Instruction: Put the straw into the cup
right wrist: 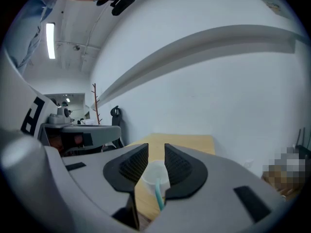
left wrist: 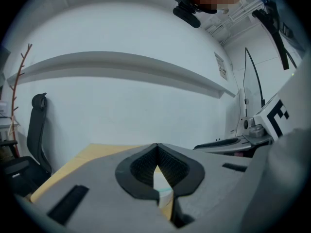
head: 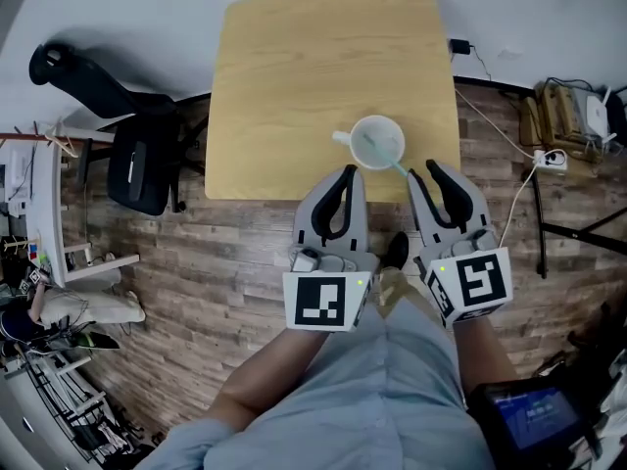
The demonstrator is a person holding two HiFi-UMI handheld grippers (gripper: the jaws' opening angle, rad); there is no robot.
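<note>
Teal straw stands in the cup on the table.
Right gripper, at the cup's 5 o'clock: jaws wide, empty, straw beyond them. Left gripper, at 7 o'clock: jaws together.

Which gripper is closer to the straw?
Right. The right gripper is just beside the straw, at its outer end; the left gripper is farther off, on the other side of the cup.
</note>
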